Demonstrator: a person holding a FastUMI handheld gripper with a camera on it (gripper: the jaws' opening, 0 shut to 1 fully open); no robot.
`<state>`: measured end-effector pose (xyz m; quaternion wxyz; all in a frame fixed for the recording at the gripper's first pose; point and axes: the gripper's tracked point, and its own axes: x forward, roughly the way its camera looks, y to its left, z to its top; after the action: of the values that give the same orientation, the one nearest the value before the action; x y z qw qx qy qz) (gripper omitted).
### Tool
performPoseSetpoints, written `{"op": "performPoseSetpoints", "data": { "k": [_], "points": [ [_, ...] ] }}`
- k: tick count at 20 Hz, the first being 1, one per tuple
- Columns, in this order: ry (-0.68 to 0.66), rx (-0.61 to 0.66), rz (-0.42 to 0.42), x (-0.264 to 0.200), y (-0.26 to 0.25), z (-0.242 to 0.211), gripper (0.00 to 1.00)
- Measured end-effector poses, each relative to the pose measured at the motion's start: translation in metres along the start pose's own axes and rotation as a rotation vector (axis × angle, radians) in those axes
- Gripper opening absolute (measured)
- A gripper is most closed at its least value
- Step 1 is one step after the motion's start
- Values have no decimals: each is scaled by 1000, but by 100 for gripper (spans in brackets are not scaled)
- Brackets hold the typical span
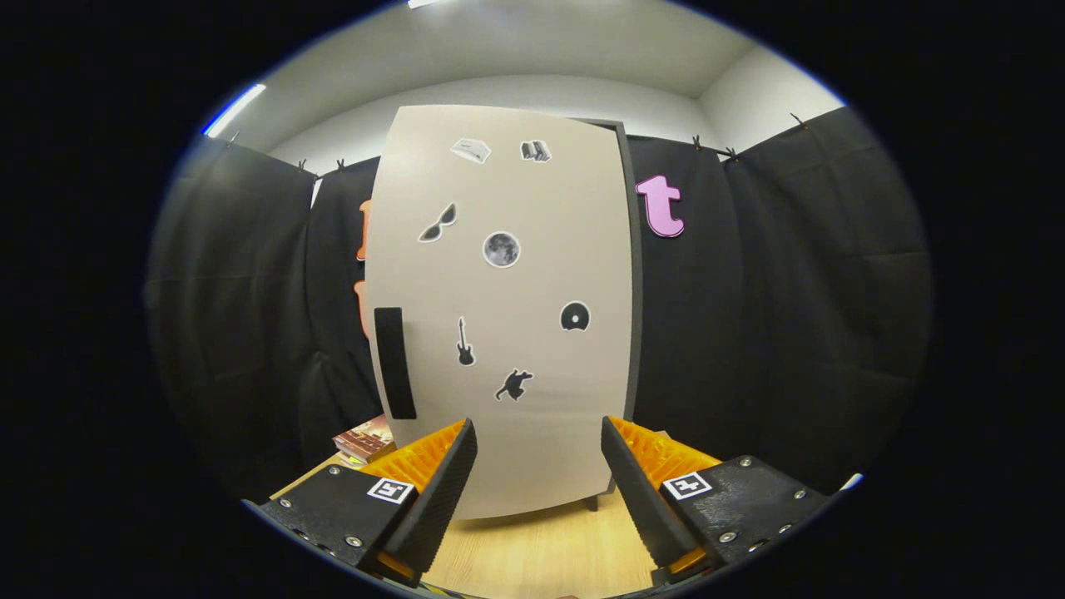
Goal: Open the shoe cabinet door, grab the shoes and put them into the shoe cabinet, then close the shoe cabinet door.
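My claw [539, 466] is spread wide and empty, and the shoe cabinet door [507, 333] stands closed just beyond my fingers. Its black handle [394, 363] runs down the door's left edge (a thin strip, so I'd square up first). I should swing left, pinch it, then pull gently outward.

- Black cloth wall [799, 316]: draped left, far and right, clipped along its top edge.
- White room wall [516, 91] above the cloth; white ceiling [532, 42].
- Ceiling strip light [233, 110], upper left, lit.
- Light wood floor [541, 549], near.
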<state>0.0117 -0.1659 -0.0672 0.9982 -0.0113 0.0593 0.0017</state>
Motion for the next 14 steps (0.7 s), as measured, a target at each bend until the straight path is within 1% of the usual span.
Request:
{"op": "performPoseSetpoints", "data": {
  "k": [7, 14],
  "points": [
    [-26, -28, 12, -22, -15, 14, 93],
    [-17, -23, 48, -30, -14, 9, 93]
  ]
}}
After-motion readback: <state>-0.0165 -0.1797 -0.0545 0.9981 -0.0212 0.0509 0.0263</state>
